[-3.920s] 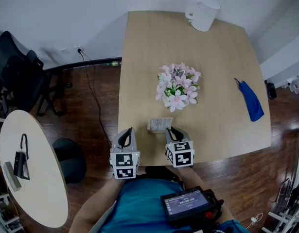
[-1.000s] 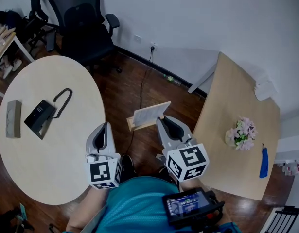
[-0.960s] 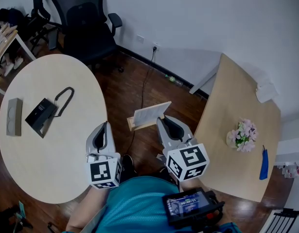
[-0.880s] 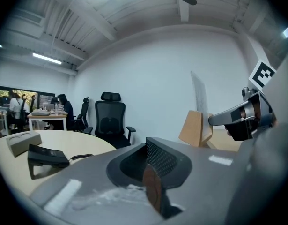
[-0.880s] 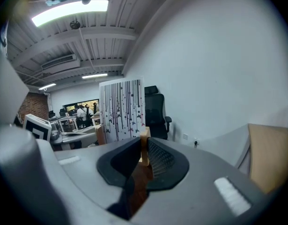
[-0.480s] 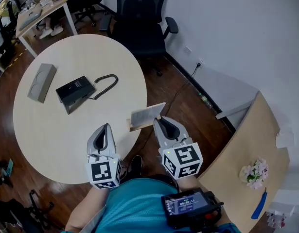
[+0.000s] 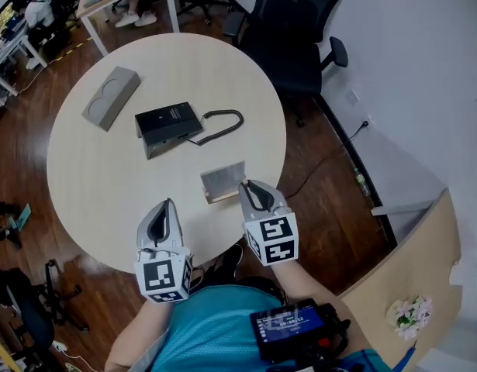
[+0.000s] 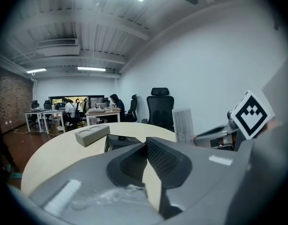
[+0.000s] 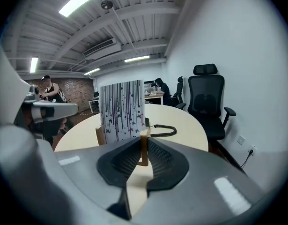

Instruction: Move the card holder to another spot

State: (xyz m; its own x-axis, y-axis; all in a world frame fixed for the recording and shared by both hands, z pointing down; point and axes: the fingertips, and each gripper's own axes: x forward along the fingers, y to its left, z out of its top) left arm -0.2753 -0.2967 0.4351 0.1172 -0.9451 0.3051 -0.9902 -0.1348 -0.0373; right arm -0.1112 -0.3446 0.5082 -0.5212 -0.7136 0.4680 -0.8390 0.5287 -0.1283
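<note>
Well, at the far left of the round table lies a grey block with two round hollows in its top, well away from everything else. Nearer the person, over the table's front edge, hangs the left gripper, its jaws pressed together with nothing between them, pointing across the bare tabletop. Beyond it, toward the middle of the table, sits a black desk telephone, and its coiled cord loops out to the right. Just this side of that cord is the card holder, a wooden base with a striped card standing upright in it, over the table's right front part. The right gripper has its jaws closed on the right end of the wooden base; whether the base touches the tabletop I cannot tell. The telephone and cord are the nearest things behind the holder, with a strip of bare table between. Past the table's far right rim stands a black office chair against the white wall, and at the lower right a wooden table carries a bunch of pink flowers.
</note>
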